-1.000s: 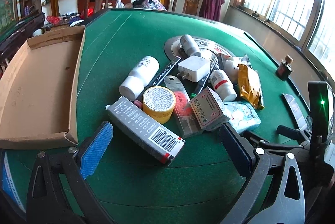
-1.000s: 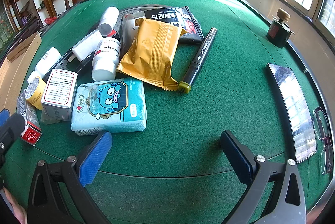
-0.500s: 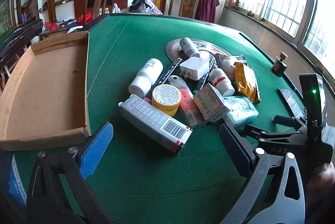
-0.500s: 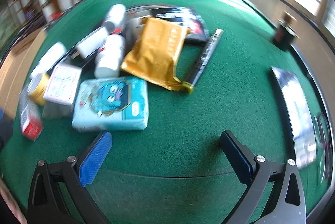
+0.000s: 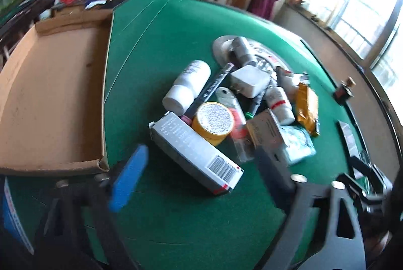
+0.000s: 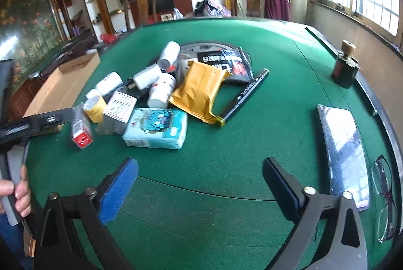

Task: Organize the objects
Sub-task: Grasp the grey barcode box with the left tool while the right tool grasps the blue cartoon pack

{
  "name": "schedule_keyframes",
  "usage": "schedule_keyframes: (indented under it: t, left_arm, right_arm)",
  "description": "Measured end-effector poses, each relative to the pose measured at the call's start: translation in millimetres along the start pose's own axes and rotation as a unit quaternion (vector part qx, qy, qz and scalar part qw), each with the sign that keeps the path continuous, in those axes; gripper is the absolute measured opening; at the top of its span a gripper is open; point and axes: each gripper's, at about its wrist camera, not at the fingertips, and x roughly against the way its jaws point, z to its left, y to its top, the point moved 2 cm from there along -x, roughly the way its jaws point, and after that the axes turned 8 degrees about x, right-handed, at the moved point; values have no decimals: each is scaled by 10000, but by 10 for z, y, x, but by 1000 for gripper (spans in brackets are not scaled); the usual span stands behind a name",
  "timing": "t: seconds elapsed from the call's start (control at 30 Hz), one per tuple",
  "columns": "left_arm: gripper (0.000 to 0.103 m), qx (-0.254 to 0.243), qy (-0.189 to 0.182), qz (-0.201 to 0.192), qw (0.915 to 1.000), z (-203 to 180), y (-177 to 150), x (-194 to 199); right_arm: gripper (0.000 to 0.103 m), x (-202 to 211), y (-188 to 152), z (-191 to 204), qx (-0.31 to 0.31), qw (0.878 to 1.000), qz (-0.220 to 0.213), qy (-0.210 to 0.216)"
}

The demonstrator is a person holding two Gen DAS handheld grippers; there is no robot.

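A pile of small objects lies in the middle of the green table [image 5: 163,48], with a grey barcode box [image 5: 196,154] nearest the left claw [image 5: 201,176]. Both the left claw and right claw [image 6: 200,184] are wide open and hold nothing. A cardboard tray [image 5: 50,93] sits left of the pile.

The right gripper [image 6: 199,184] now sits higher and farther back from the pile, so the blue tissue pack [image 6: 156,127] lies well beyond its fingertips. The left gripper [image 5: 201,176] sits closer, the grey barcode box [image 5: 195,152] now between its blurred fingers.
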Motion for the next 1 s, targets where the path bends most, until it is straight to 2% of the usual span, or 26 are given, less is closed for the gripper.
schedule_keyframes:
  t: [0.1, 0.2, 0.23, 0.3, 0.37, 0.43, 0.53, 0.67, 0.87, 1.0]
  left_arm:
    - [68, 118, 153, 236, 9995, -5, 18, -141]
    - [67, 158, 247, 375, 9989, -4, 21, -272]
    - [64, 144, 268, 396, 9987, -6, 23, -308]
    - [56, 11, 392, 327, 9987, -15, 21, -331]
    - [51, -97, 402, 342, 9986, 3, 14, -334]
    - [44, -194, 382, 361, 9984, 35, -4, -310]
    - [39, -396, 448, 379, 9975, 93, -37, -268]
    - [39, -525, 522, 275, 9969, 91, -80, -258]
    - [39, -507, 494, 255, 9972, 78, -64, -277]
    - [39, -511, 497, 248, 9971, 73, -64, -280]
  right_arm:
    - [90, 57, 49, 18, -7, 9998, -185, 72]
    - [86, 103, 49, 32, 39, 9996, -259, 128]
    - [85, 105, 44, 31, 52, 9995, -261, 182]
    - [71, 96, 35, 36, 63, 9989, -225, 394]
    - [67, 58, 25, 46, 78, 9986, -121, 519]
    - [66, 27, 20, 60, 100, 9983, -40, 578]
    - [67, 4, 58, 106, 127, 9979, 55, 625]
    - [67, -111, 204, 198, -26, 9973, 224, 698]
    - [68, -436, 320, 427, 30, 9965, 697, 461]
    - [73, -611, 340, 502, -17, 9953, 941, 220]
